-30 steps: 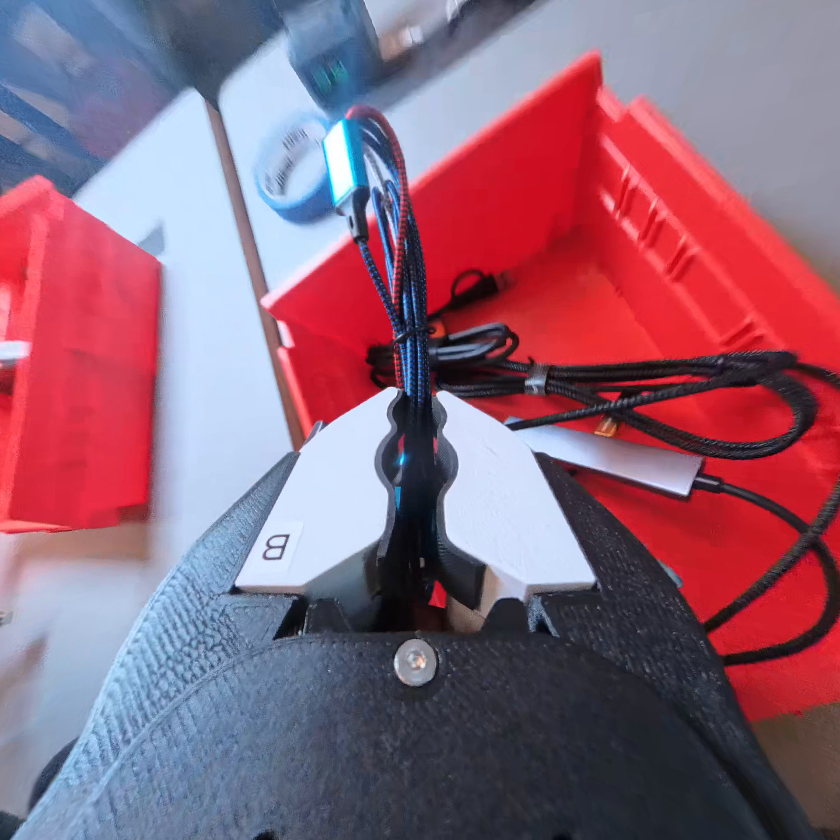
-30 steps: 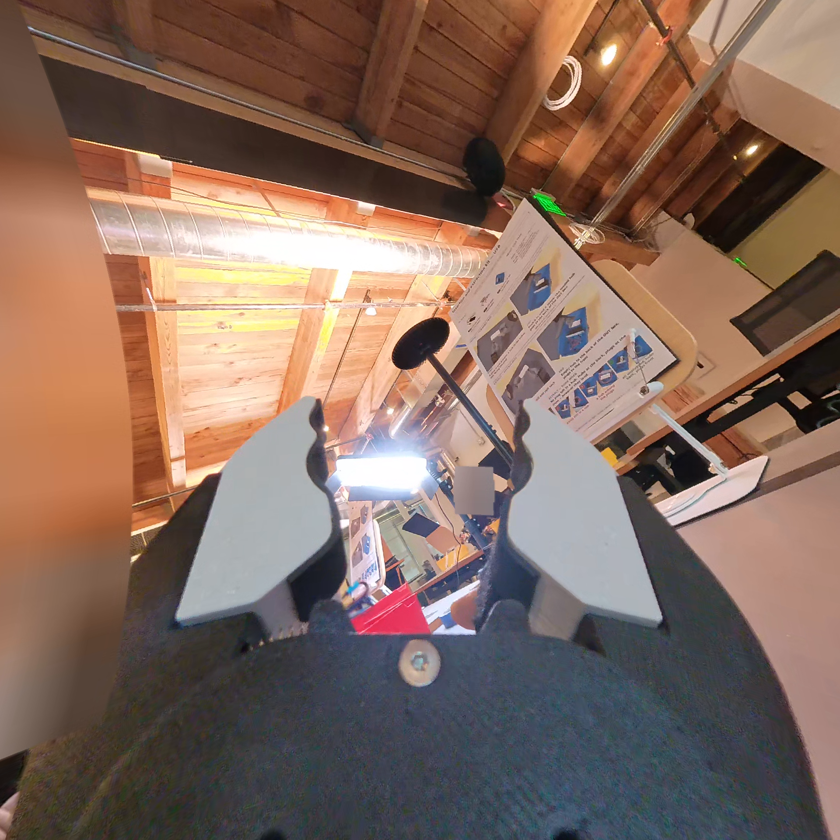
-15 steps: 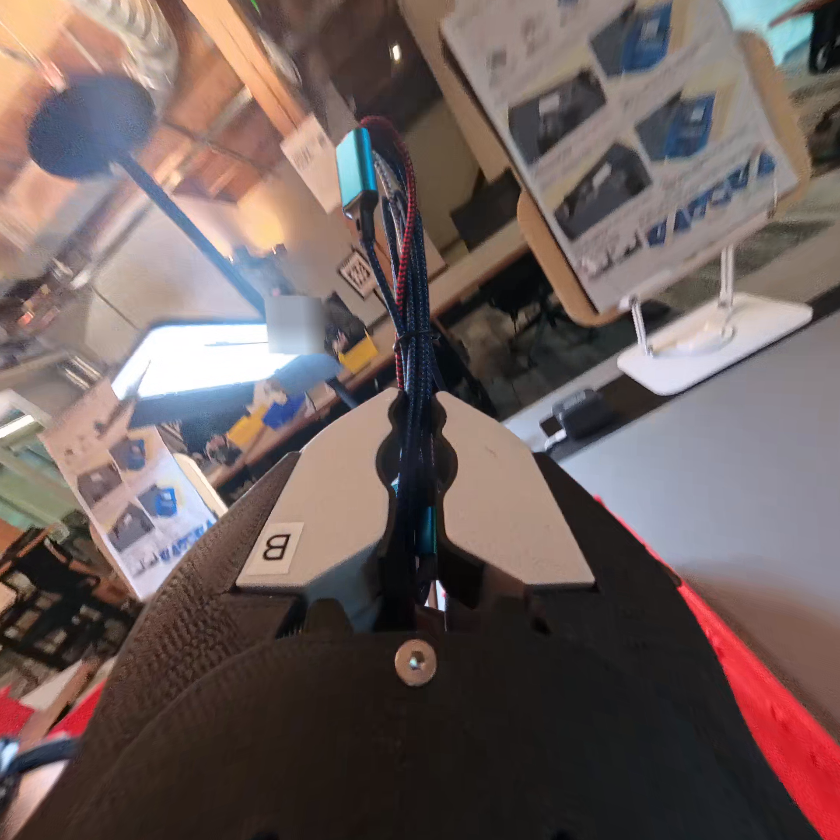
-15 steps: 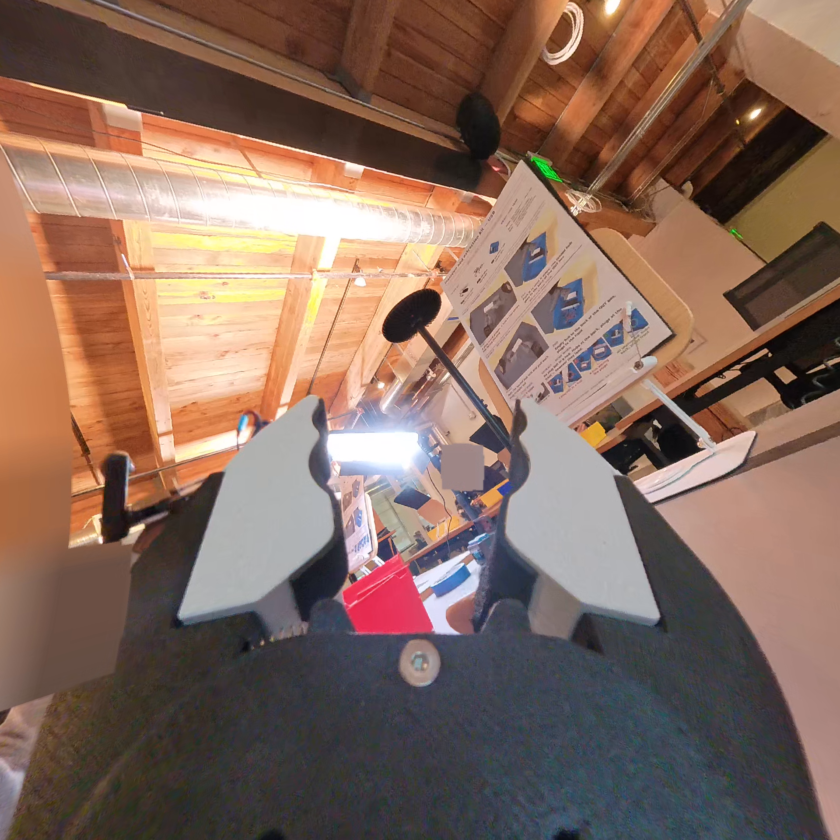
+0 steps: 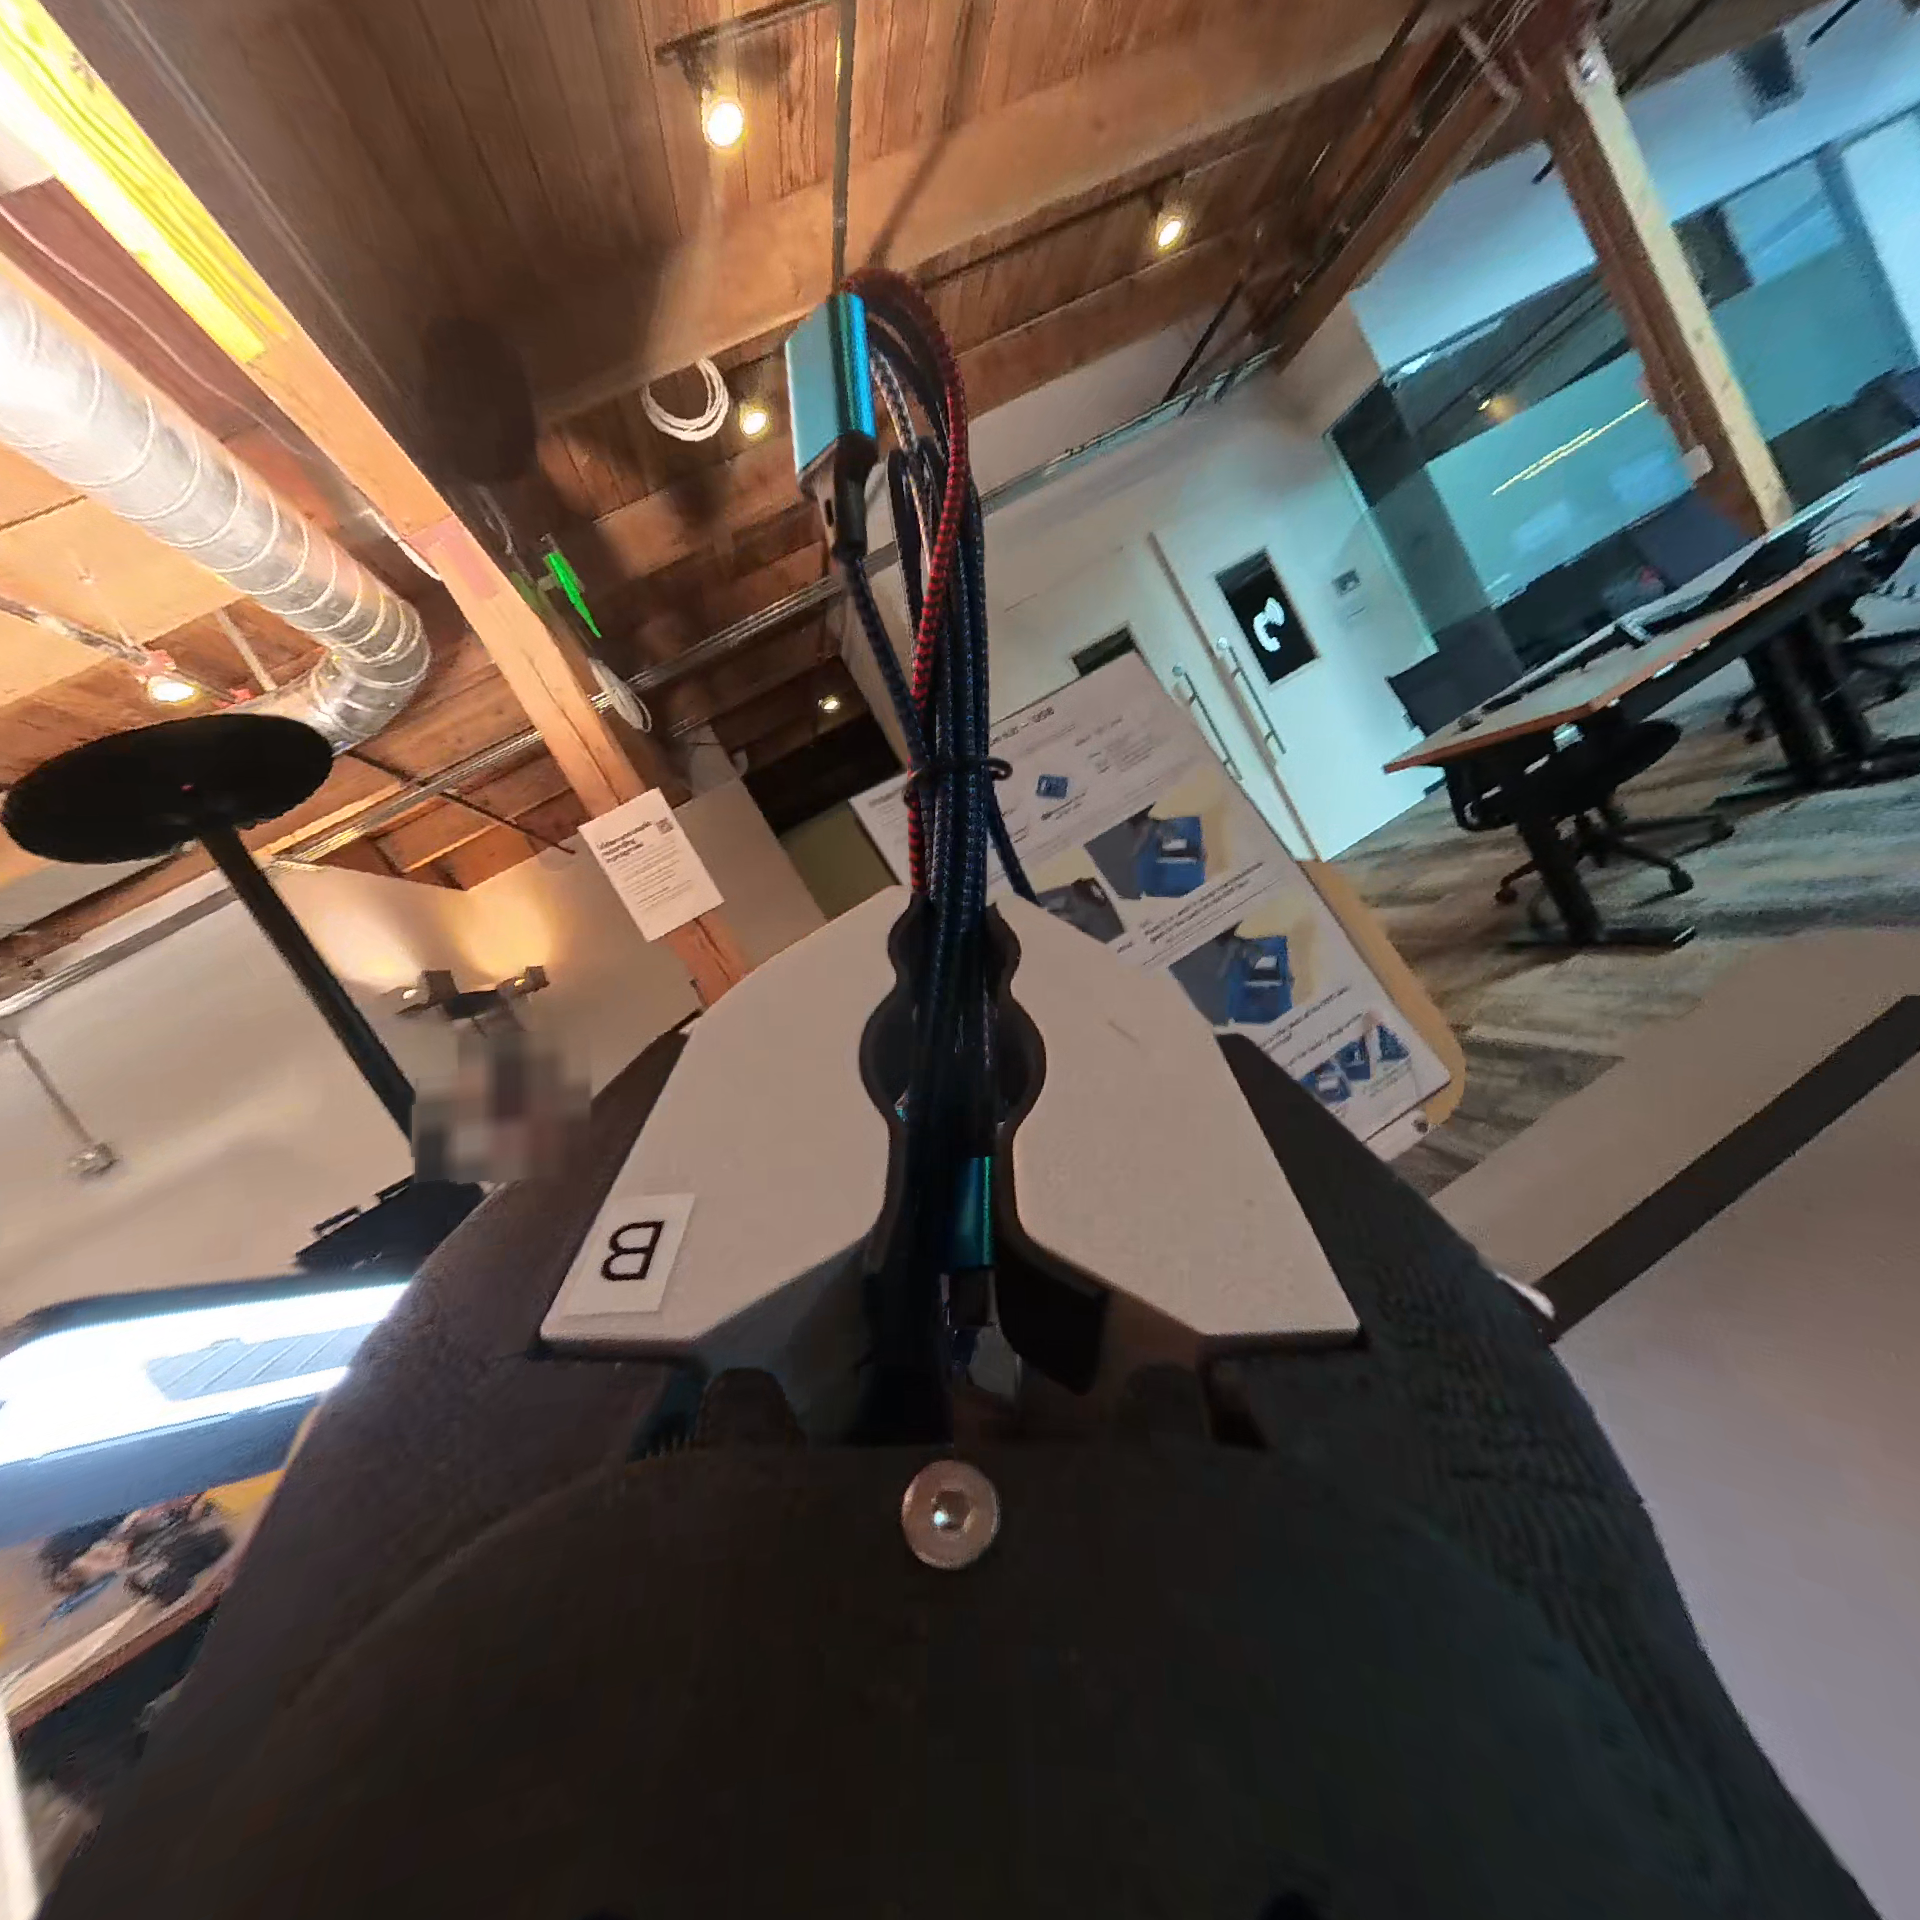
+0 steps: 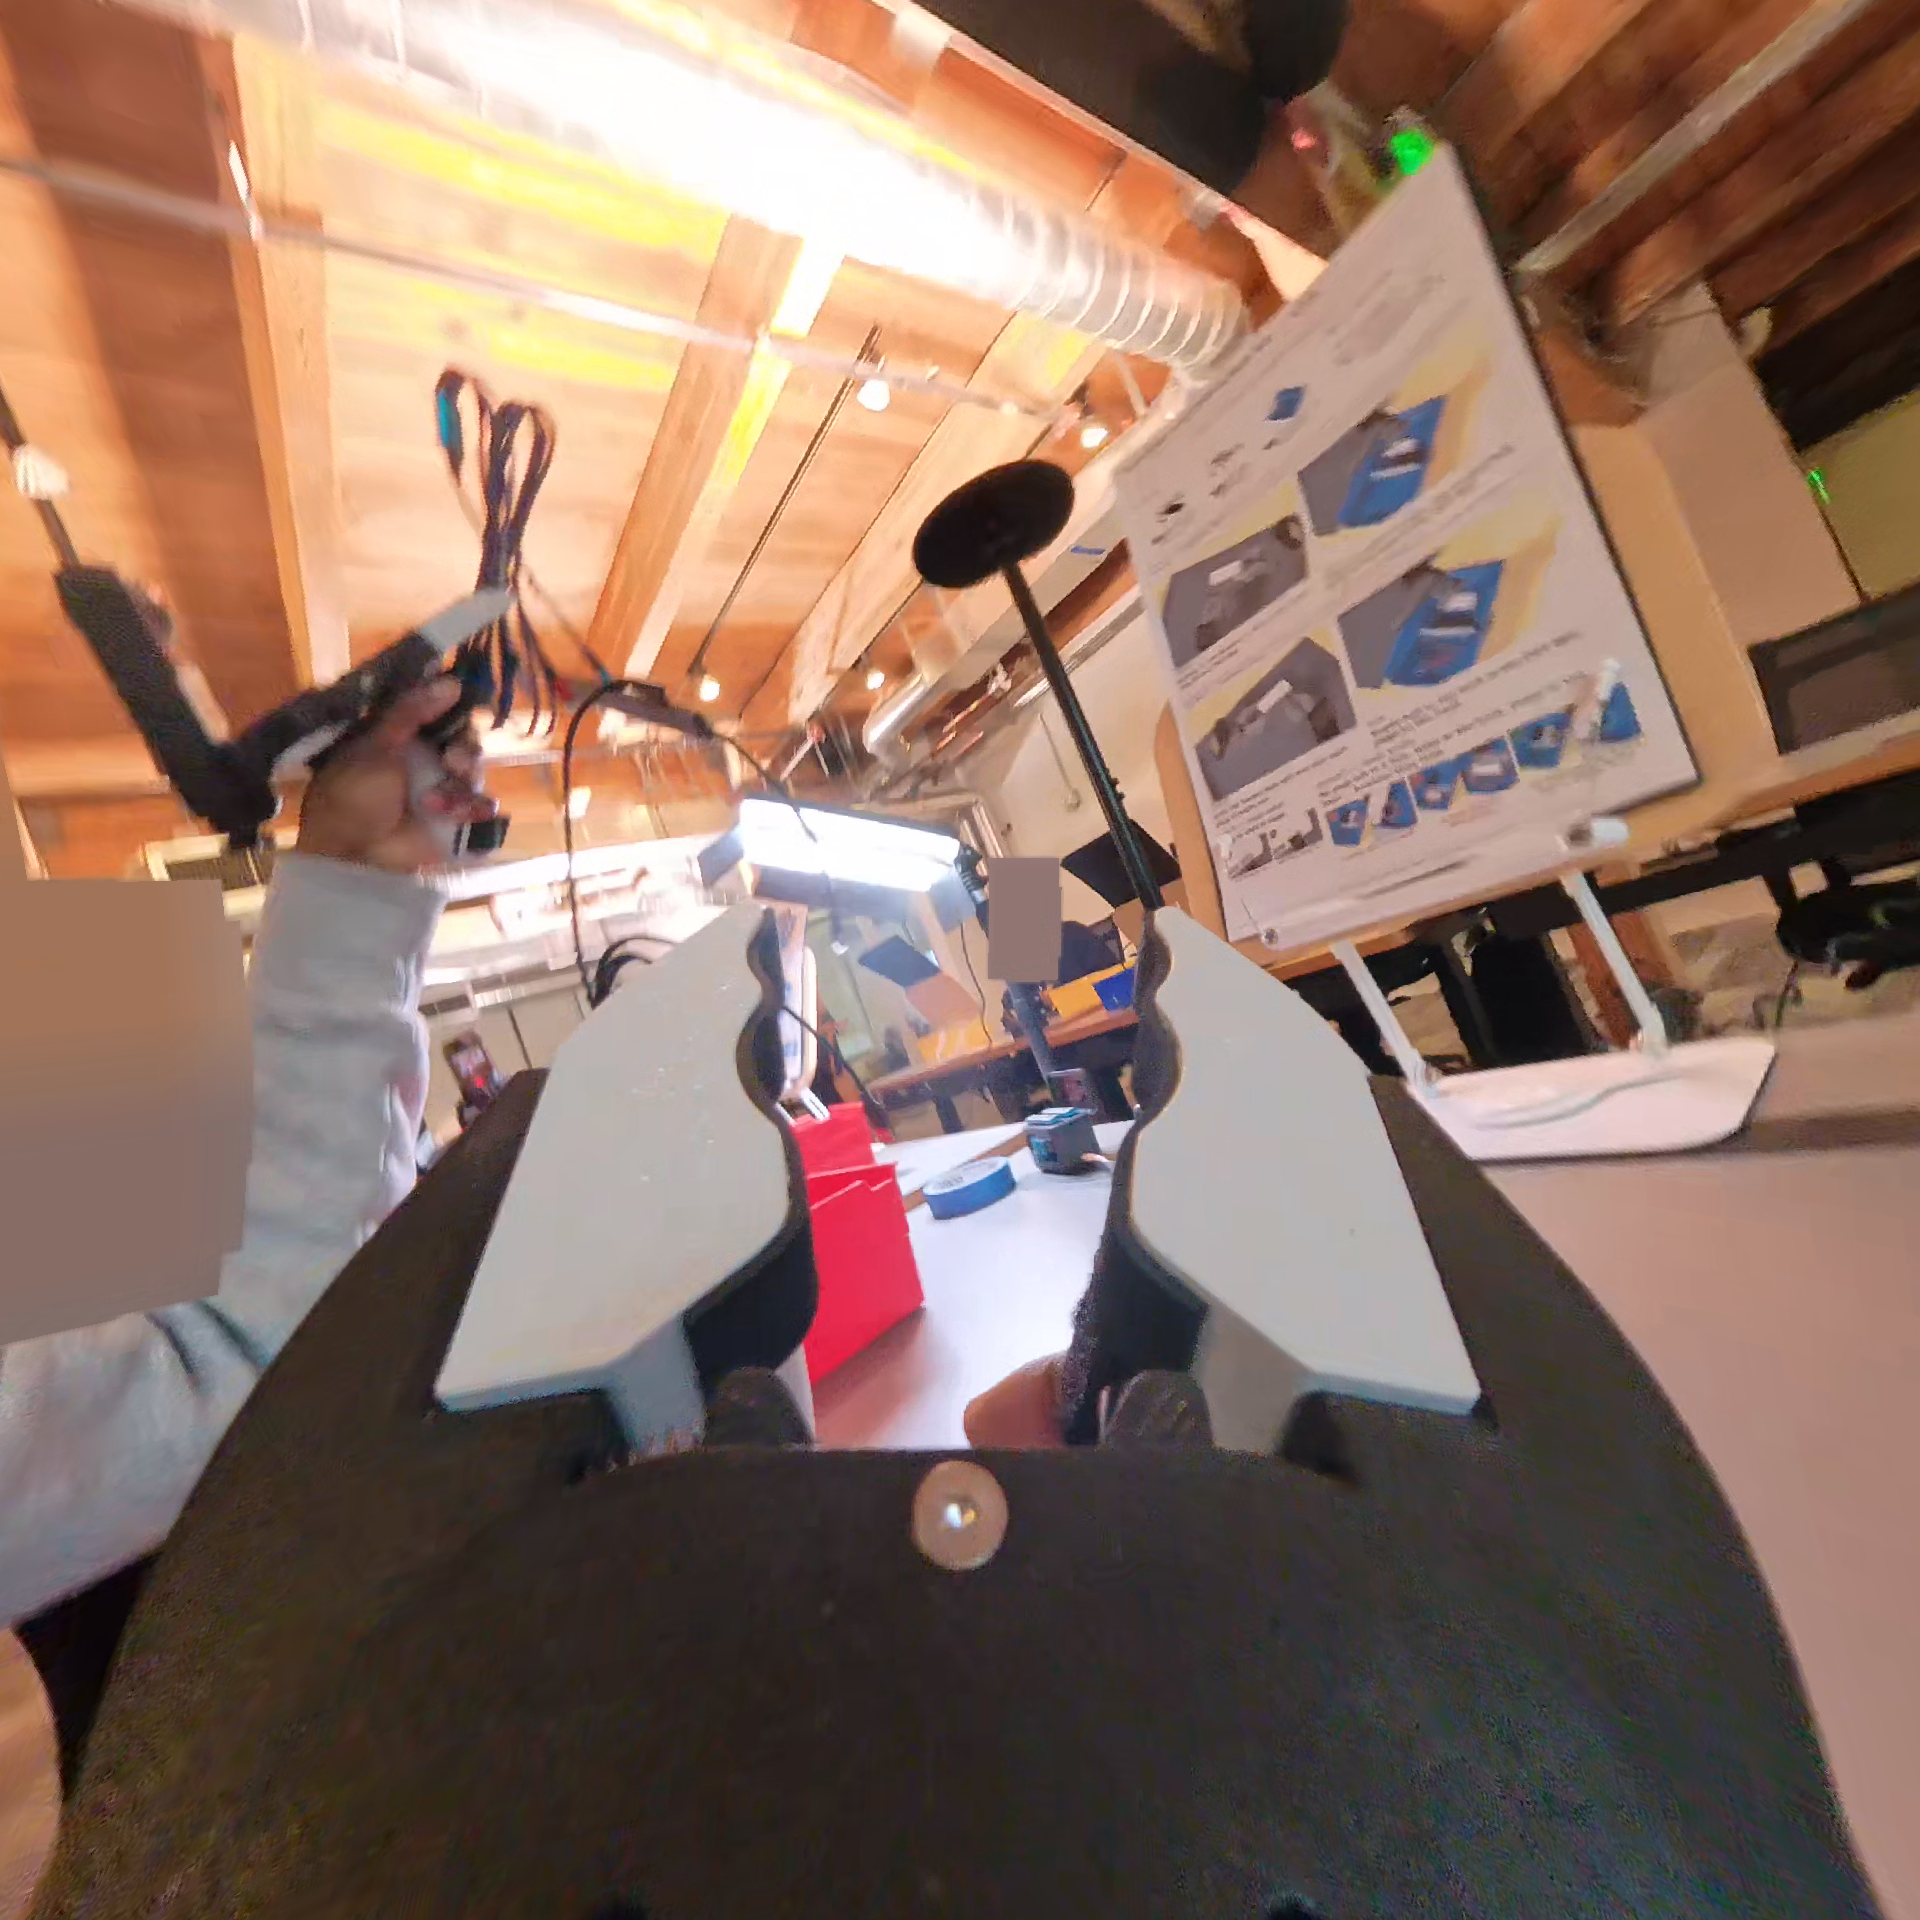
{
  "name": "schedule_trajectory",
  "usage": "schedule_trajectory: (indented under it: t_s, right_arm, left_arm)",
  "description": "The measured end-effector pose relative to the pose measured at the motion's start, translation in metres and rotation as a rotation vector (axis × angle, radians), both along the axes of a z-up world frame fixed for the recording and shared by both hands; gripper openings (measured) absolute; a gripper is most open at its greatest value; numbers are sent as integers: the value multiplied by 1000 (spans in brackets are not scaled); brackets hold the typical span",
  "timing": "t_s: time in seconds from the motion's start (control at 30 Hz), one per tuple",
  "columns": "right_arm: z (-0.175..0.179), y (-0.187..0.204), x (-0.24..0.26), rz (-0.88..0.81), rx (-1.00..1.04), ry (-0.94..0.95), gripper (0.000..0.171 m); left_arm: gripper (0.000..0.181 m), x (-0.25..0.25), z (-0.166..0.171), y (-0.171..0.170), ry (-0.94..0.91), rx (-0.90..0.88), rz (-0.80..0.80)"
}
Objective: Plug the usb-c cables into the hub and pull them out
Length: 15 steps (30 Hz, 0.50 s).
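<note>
Left gripper (image 5: 951, 935): grey fingers (image 5: 769, 1143) pressed together on a bundle of braided usb-c cables (image 5: 940, 665). Bundle runs up out of the fingertips, blue and red-black strands tied by a thin band partway up, looped over at the top. One teal metal plug (image 5: 831, 384) hangs at the top of the loop; a second teal plug (image 5: 971, 1216) sits low in the gap between the fingers. Gripper is tilted upward, so the bundle stands against a wooden ceiling (image 5: 520, 156).

Right gripper (image 6: 956, 935): fingers (image 6: 644, 1143) spread wide, nothing between them. Through the gap, a grey table (image 6: 987, 1278) with a red bin (image 6: 862, 1247) at the left, a roll of blue tape (image 6: 966, 1184) past it and a small dark box (image 6: 1060, 1138) just behind the tape. No hub shows in either view.

Left of the right view, blurred: a person's hand (image 6: 384, 779) in a pale sleeve (image 6: 332, 1039) holds the left gripper raised high, the cable bundle sticking up from it, well apart from the table.

Farther off: a printed instruction board (image 6: 1392, 582) on a white stand, a black disc on a pole (image 6: 992, 520), a bright light panel (image 6: 842, 831), a silver duct (image 5: 208, 520) under the ceiling beams.
</note>
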State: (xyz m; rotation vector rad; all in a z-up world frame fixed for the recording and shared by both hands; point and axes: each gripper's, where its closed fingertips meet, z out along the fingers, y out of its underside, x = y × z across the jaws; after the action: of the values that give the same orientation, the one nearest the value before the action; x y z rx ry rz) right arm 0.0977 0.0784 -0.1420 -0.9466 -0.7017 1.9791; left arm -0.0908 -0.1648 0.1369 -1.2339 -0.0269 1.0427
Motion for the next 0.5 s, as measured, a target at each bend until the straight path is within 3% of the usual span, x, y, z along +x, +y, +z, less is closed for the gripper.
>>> schedule_trajectory:
  t_s: [0.27,0.37,0.5]
  right_arm:
    - [98,-20,-14,-13,284,57,53]
    - [150,-45,-9,38,389,156,54]
    - [208,-63,6,-25,551,269,52]
  left_arm:
    - [10,29,39,45,-60,74,-273]
    - [10,50,33,58,-93,134,-392]
    - [10,78,1,75,-117,193,-527]
